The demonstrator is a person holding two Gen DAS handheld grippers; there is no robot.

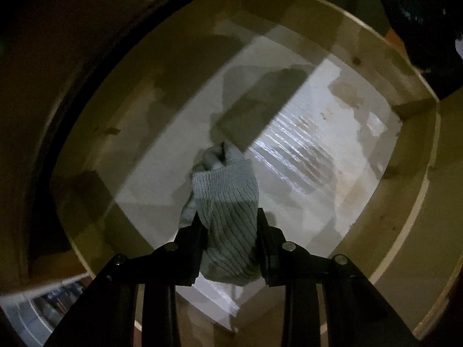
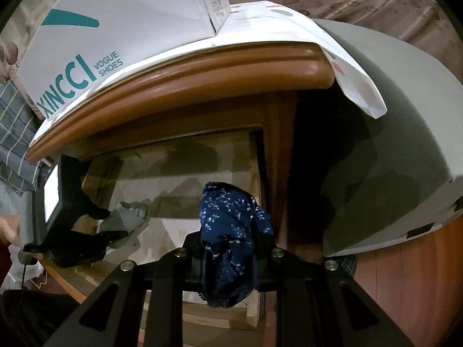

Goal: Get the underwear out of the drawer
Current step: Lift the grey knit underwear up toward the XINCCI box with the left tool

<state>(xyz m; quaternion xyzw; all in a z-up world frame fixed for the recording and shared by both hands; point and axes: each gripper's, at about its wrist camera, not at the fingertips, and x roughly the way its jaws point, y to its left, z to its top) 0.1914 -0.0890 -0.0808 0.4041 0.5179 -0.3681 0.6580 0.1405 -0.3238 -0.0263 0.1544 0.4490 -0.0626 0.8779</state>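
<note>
In the left wrist view I look down into an open wooden drawer [image 1: 405, 150] with a pale lined floor. My left gripper [image 1: 230, 215] is shut on a grey ribbed garment [image 1: 225, 185], which hangs between the fingers above the drawer floor. In the right wrist view my right gripper [image 2: 230, 237] is shut on dark blue underwear [image 2: 231, 211] with small white flowers, held in front of the drawer [image 2: 173, 196]. To its left, the left gripper [image 2: 115, 231] holds the grey garment [image 2: 130, 215] over the drawer.
A brown nightstand top [image 2: 202, 75] overhangs the drawer and carries a white shoe box [image 2: 101, 29] on a paper sheet. A grey rounded surface [image 2: 390, 144] stands at the right, checked cloth [image 2: 14, 133] at the left. A hand [image 2: 8, 225] shows at the left edge.
</note>
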